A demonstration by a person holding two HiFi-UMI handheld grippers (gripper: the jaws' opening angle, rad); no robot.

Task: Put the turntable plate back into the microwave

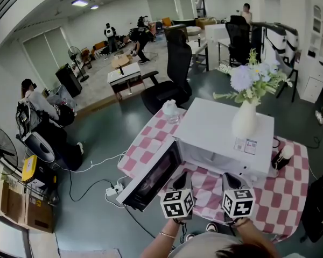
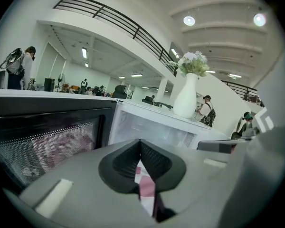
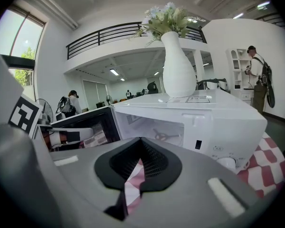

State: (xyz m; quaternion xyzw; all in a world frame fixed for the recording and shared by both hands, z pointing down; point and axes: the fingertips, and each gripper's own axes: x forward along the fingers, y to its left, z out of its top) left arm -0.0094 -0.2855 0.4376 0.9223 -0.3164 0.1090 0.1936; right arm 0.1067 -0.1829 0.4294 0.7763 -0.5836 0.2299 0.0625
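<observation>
Open microwave (image 1: pixel 210 136) bears vase (image 1: pixel 244 121) of flowers (image 1: pixel 248 77); left gripper (image 2: pixel 141 145) and right gripper (image 3: pixel 141 147) clenched.

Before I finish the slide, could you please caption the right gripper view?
Shut, empty right gripper facing the open white microwave, vase of flowers on top.

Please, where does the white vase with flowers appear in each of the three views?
Head view: vase right of centre, standing on the microwave.
Left gripper view: vase upper centre-right, on the microwave.
Right gripper view: vase upper centre, on the microwave.
Shared landmark: the microwave's open door, which lies left of the vase in every view.
</observation>
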